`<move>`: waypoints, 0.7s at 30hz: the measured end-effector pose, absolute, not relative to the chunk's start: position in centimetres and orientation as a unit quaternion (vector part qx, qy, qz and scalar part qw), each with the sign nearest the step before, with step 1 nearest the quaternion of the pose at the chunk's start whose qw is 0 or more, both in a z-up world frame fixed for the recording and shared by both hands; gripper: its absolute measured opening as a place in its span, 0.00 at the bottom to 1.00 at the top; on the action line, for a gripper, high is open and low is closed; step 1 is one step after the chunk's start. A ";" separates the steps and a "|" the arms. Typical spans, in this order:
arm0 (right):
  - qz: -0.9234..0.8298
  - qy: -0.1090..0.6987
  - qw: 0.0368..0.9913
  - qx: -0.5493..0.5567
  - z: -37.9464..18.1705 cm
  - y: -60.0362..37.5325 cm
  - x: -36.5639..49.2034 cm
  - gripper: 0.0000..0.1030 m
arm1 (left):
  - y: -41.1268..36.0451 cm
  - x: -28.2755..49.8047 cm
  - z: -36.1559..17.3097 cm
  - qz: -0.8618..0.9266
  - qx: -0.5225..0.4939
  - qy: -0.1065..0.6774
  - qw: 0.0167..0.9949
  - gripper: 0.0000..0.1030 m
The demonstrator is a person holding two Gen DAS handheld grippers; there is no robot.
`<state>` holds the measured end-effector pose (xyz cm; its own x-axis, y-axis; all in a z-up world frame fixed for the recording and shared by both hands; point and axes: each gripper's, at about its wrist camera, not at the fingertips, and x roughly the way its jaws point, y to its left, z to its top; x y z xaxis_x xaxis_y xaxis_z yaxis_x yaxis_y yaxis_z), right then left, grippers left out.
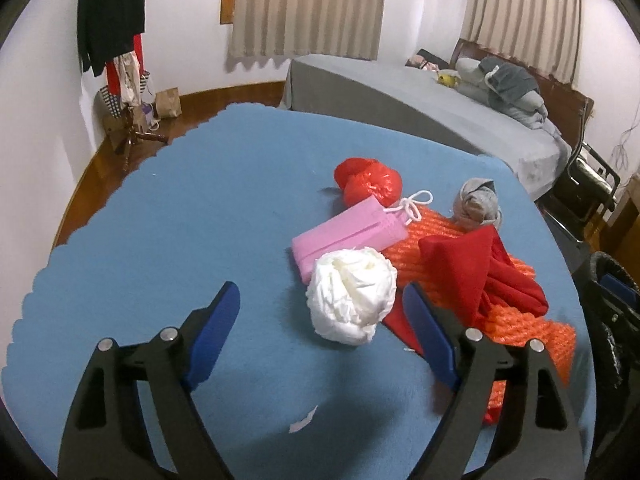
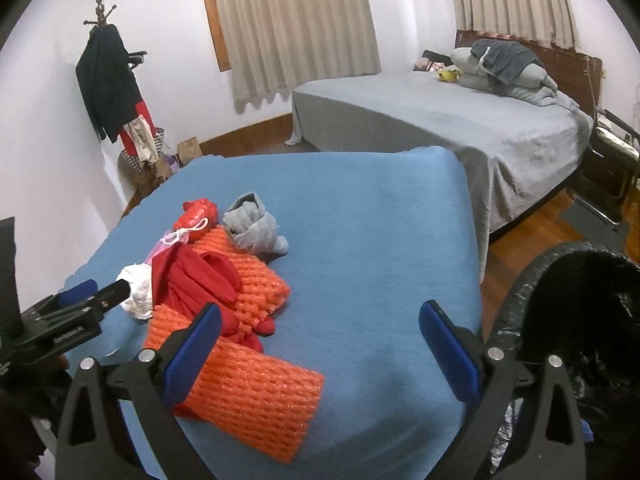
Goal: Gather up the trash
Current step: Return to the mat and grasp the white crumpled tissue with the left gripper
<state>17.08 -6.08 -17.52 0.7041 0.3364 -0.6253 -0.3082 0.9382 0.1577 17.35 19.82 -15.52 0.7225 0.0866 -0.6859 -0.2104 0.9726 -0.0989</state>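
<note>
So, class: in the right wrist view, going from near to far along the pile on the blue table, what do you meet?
Orange foam netting → red cloth → grey bundled cloth → red plastic bag.

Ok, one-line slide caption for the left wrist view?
Open left gripper nears a white wad beside pink pouch, red cloth and orange netting.

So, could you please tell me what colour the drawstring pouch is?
The drawstring pouch is pink with a white cord, clearest in the left wrist view.
</note>
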 end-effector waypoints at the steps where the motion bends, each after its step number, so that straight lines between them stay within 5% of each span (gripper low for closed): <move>1: 0.175 0.343 0.923 0.019 -17.5 -6.0 17.2 0.94 | 19.8 17.6 -15.6 0.080 -0.086 0.365 0.924 0.78; 5: 0.175 0.342 0.923 0.017 -17.6 -5.7 17.1 0.94 | 20.1 18.7 -16.2 0.078 -0.088 0.374 0.920 0.71; 10: 0.178 0.342 0.923 0.016 -17.4 -5.3 17.2 0.94 | 20.1 19.7 -17.2 0.047 -0.104 0.393 0.912 0.39; 12: 0.181 0.340 0.923 0.016 -17.2 -5.0 17.3 0.94 | 19.7 19.6 -16.9 0.043 -0.095 0.388 0.916 0.34; 21: 0.209 0.332 0.920 0.012 -16.5 -2.3 17.2 0.94 | 20.9 16.8 -14.0 0.048 -0.109 0.349 0.930 0.31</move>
<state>17.24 -2.34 -16.46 0.6923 0.3925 -0.6056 -0.3763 0.9124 0.1611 16.83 20.94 -13.96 0.7523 0.0136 -0.6587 -0.1662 0.9714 -0.1697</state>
